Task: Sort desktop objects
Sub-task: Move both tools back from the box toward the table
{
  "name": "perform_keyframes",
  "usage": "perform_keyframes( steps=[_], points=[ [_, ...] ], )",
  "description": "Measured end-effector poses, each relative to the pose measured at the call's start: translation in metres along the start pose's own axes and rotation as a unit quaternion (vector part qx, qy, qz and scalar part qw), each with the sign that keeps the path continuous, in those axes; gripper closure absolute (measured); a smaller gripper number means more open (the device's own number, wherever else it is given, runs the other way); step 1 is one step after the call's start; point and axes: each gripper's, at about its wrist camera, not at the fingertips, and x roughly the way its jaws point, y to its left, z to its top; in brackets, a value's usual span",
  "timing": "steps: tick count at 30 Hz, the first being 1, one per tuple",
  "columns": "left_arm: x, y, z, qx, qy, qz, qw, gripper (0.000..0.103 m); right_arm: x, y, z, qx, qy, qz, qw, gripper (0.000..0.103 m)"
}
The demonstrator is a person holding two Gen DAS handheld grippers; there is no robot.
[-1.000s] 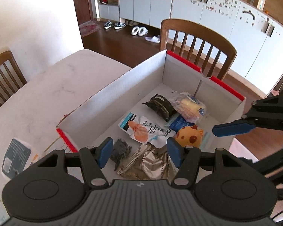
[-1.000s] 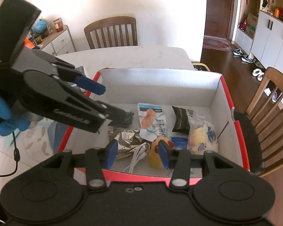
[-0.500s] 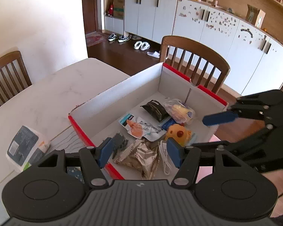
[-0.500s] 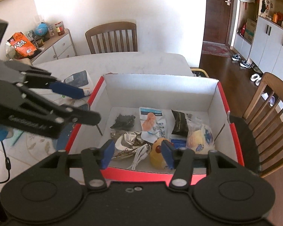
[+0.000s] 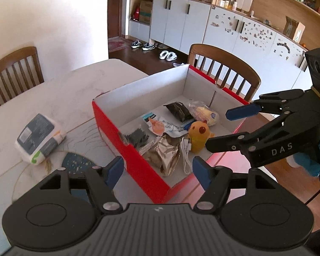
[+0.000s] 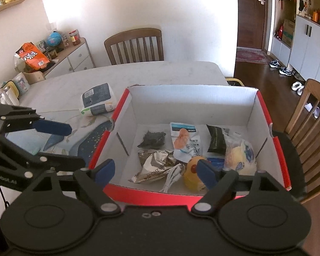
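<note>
Cable (image 6: 171, 178) half hidden under wrappers.

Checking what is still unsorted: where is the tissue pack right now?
The tissue pack lies on the white table, outside the red box, just off its far-left corner in the right wrist view; the left wrist view shows it left of the box.

Black left claw (image 5: 157, 171), blue pads; right claw (image 6: 154, 172) marked, perhaps, "DAS".
</note>
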Motion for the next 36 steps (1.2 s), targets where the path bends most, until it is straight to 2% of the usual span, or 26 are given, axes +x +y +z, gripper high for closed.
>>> perform_keyframes(
  steps=[3,7,11,23,36],
  points=[
    [-0.005,0.003,-0.008,-0.007,-0.004,-0.001,1.0,0.022,0.001,0.006,0.0,-0.005,-0.001,0.0,1.0,0.013],
    [-0.011,0.008,-0.017,-0.015,-0.007,0.002,0.9999,0.019,0.003,0.012,0.002,-0.009,-0.005,0.002,1.0,0.011],
    [-0.017,0.014,-0.026,-0.021,-0.015,0.009,0.9996,0.008,0.004,0.019,0.002,-0.01,-0.008,0.001,1.0,0.01],
    [-0.037,0.045,-0.052,-0.02,-0.028,0.012,0.9993,0.003,0.007,0.051,0.012,0.007,-0.026,-0.017,1.0,0.007],
    [-0.066,0.12,-0.1,-0.059,-0.036,0.034,0.997,0.003,0.043,0.12,0.034,-0.021,-0.028,-0.006,0.999,0.007]
  ],
)
